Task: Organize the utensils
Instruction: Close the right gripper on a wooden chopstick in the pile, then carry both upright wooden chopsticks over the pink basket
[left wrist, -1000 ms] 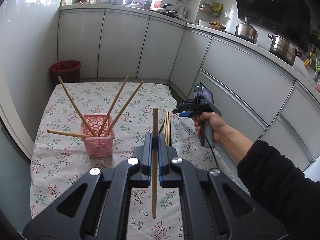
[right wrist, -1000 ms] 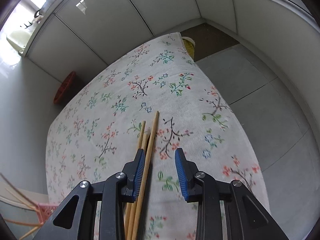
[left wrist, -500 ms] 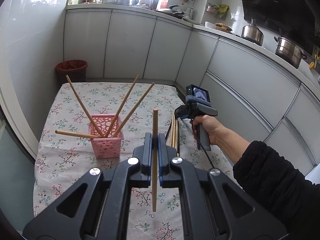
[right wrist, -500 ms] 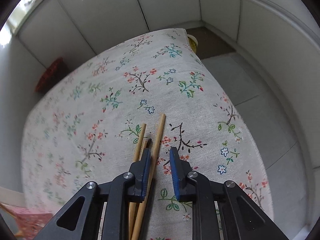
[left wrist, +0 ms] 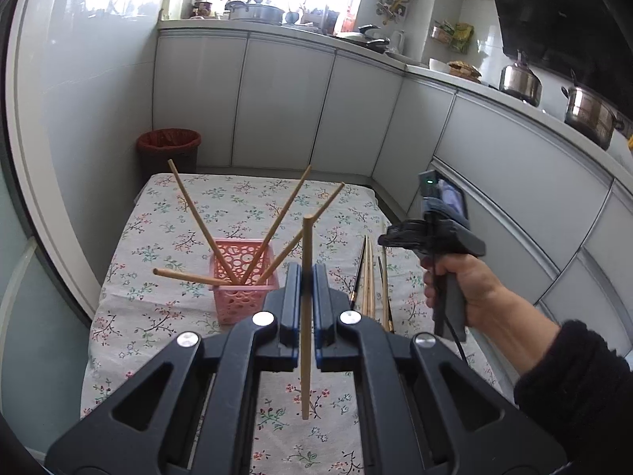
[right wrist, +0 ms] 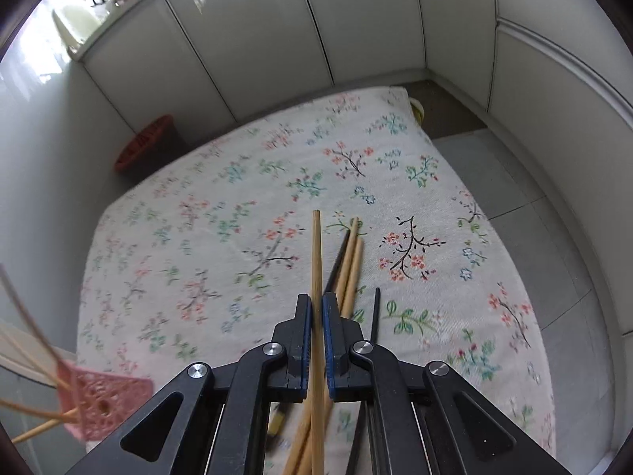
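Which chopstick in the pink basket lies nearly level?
The leftmost chopstick in the basket: it juts sideways over the rim, while the other three stand steeply.

Home kitchen: white cabinets (left wrist: 285, 107), steel pots (left wrist: 589, 113) on counter (left wrist: 486, 91).

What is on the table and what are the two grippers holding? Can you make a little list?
table: flowered cloth
basket: pink, four chopsticks leaning in it
loose chopsticks: wooden and dark ones lying on the cloth
left gripper: shut on a chopstick, upright
right gripper: fingers just closed on a chopstick
bin: red-lined, beyond the table
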